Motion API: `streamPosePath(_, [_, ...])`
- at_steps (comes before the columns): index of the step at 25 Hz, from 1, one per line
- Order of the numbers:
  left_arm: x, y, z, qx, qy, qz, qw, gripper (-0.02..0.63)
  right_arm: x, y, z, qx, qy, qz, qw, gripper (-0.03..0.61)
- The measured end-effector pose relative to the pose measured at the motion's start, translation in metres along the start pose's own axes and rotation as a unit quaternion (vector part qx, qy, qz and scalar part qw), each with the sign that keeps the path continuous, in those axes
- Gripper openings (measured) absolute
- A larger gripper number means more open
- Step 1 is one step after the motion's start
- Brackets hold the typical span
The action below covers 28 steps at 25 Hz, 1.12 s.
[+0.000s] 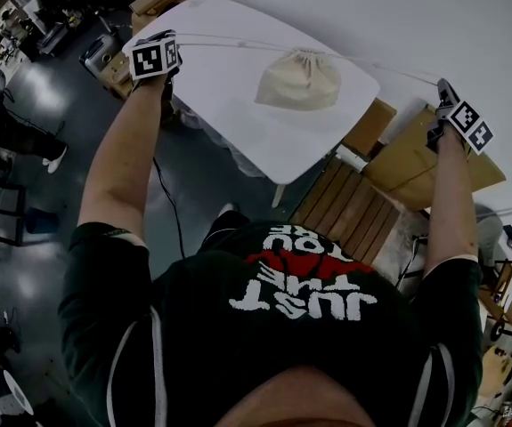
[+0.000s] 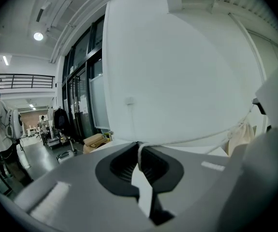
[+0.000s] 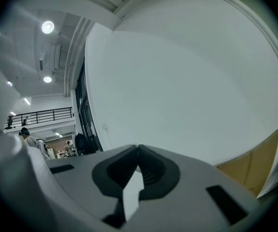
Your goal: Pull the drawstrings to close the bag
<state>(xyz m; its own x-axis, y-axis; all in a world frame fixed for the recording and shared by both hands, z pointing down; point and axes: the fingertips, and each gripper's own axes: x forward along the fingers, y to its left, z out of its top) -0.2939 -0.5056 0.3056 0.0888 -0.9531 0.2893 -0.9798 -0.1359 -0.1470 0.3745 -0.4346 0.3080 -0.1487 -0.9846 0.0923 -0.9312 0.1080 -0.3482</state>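
i stand over a white, smooth-topped counter (image 1: 238, 105) with my arms spread wide to either side. the task's thing, a small cream cloth drawstring bag (image 1: 298, 80), lies on the counter between my hands, nearer its far edge. it is soft and rounded, and its neck is gathered into tight pleats, so it looks nearly shut.

my left tool (image 2: 139, 149) is clamped fully together on the left drawstring (image 2: 185, 141), a thin white woven cord. it leaves the ribbed dark pads and runs in a shallow curve to the bag at the edge of that view. my right tool (image 3: 138, 151) is also pressed fully together. its own view shows no cord clearly, but the head view shows the right drawstring (image 1: 389, 70), an equally thin white cord, running in a straight line from the bag's neck to that tool, so i judge it is gripped there.

to do this step well, i would draw both hands straight apart at an even rate and along the line of the cords. that way the light bag stays put instead of sliding toward one side. the cords are thin and could slip through the pads, so the grip should not loosen. once the pleats are packed tight, more pulling would only lift the bag.
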Motion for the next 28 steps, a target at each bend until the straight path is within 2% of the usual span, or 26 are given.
streamPosePath(9, [0.047, 0.009, -0.005, -0.003, 0.001, -0.011, 0.9999, 0.006, 0.042, 0.002, -0.014, -0.005, 0.009, 0.003, 1.000, 0.009])
streamPosePath(15, [0.054, 0.002, -0.044, -0.016, 0.029, -0.019, 0.9993, 0.006, 0.049, -0.003, -0.055, 0.000, 0.043, -0.002, 0.999, 0.009])
streamPosePath(24, [0.015, -0.004, -0.107, -0.072, 0.046, -0.038, 0.9956, 0.006, 0.015, -0.009, -0.102, 0.032, 0.069, 0.002, 0.997, 0.009])
streamPosePath(28, [-0.017, -0.008, -0.137, -0.086, 0.050, -0.045, 0.9940, 0.006, -0.011, -0.006, -0.125, 0.025, 0.091, 0.009, 0.996, 0.009])
